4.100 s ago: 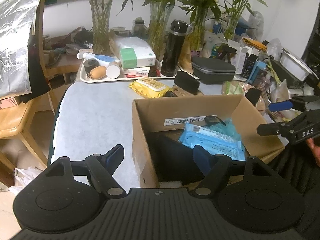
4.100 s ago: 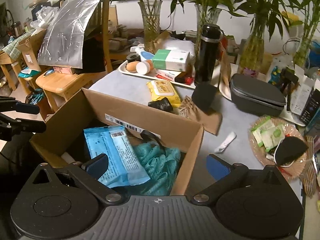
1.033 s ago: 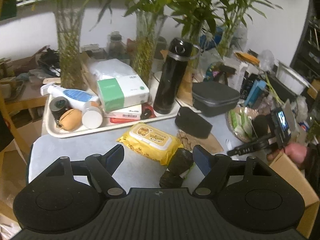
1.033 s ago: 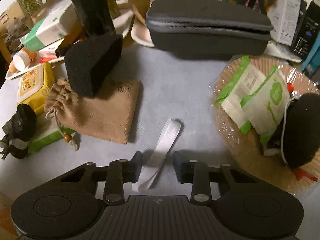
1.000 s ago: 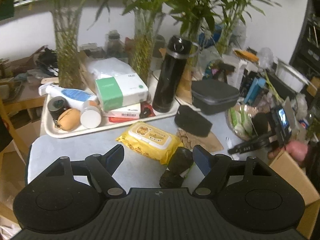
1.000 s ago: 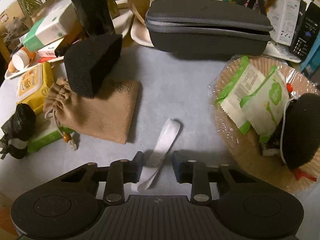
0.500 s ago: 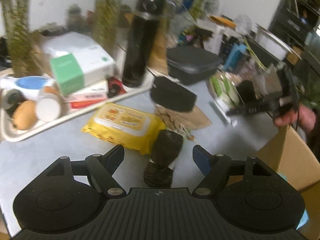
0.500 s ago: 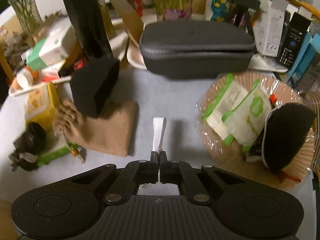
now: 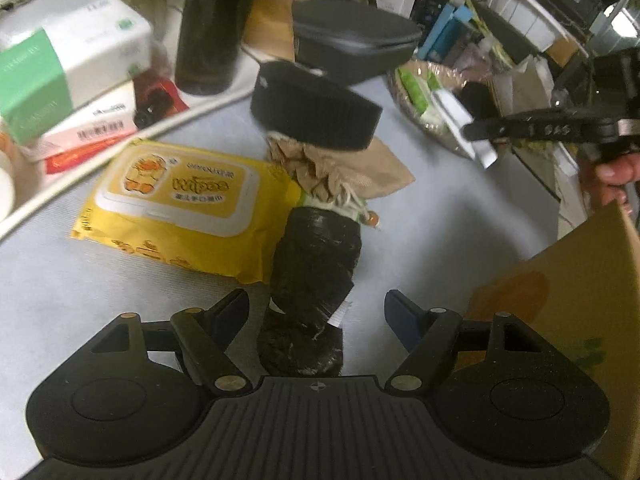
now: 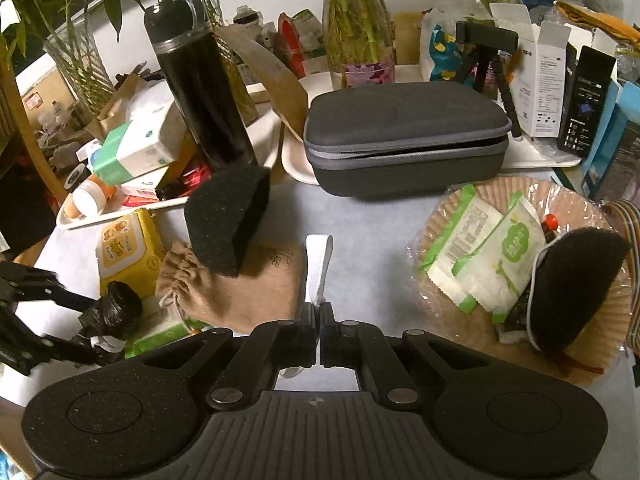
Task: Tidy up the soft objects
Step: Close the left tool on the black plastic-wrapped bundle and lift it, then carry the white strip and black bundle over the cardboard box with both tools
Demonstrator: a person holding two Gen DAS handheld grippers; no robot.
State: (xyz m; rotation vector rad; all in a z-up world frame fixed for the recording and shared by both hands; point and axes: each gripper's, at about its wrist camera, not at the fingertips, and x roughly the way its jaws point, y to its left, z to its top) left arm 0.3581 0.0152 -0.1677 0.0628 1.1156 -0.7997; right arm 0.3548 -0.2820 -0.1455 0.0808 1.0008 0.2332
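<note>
A roll of black plastic bags (image 9: 316, 264) lies on the grey table beside a yellow wipes pack (image 9: 176, 204). My left gripper (image 9: 318, 308) points down over the roll. Its jaws are closing with the roll's near end between them, and the pads stand clear of it. In the right wrist view that roll (image 10: 116, 312) shows at the left between dark fingers (image 10: 60, 300). My right gripper (image 10: 318, 312) is shut on a white fabric strip (image 10: 319, 264), which stands up from the jaws above the table. The left wrist view shows this gripper (image 9: 476, 132) at the right, held by a hand.
A tan drawstring pouch (image 9: 348, 168) lies under a black foam block (image 9: 316, 112). A cardboard box (image 9: 560, 288) stands at the right. Behind are a grey zip case (image 10: 404, 136), a black flask (image 10: 200, 80), a cluttered tray (image 10: 120, 216) and a paper plate (image 10: 440, 216) with green sachets.
My right gripper shut on the white strip and lifted it off the table. My left gripper sank and tipped down toward the black roll, which now sits between its jaws.
</note>
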